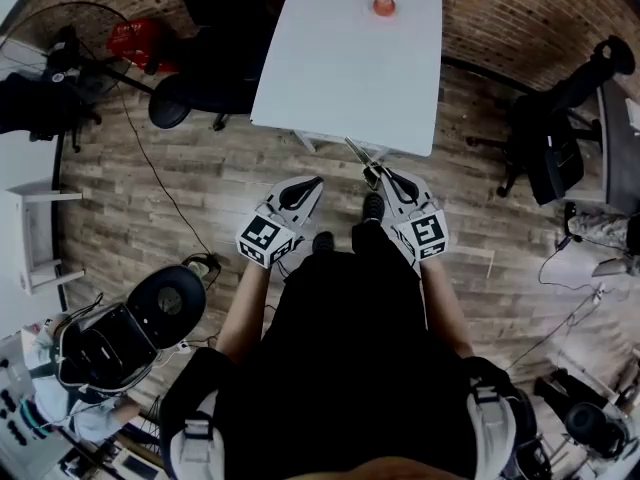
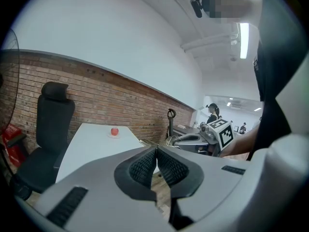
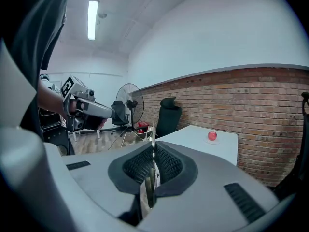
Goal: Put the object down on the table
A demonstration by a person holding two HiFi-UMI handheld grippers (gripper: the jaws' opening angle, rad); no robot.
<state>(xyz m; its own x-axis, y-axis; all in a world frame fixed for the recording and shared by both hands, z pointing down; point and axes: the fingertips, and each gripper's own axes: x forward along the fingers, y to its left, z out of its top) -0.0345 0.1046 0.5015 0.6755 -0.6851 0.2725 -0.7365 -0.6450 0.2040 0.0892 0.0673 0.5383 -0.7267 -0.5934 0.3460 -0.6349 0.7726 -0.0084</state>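
Jaws: right gripper [image 3: 153, 152] clenched on tool [image 3: 150, 183], left gripper [image 2: 157, 152] closed, empty | tool in our right grip, tip toward 11 o'clock, table [image 1: 340, 68] at 12 | we judge it thin, light, stiff, slippery, perhaps sharp; hold mid-length

Head view: dim and underexposed, corners vignetted black. The white table [image 1: 345, 58] is the brightest patch, slightly washed out. Heavy fisheye: floor [image 1: 200, 183] planks and brick wall [image 1: 520, 13] bow toward the rim.

Left gripper view: brighter, ceiling tube [image 2: 243, 34] blooms.

Right gripper view: likewise, ceiling tube [image 3: 91, 19] glares.

Both gripper views: black circular edge, near foreground soft, far brick sharper.
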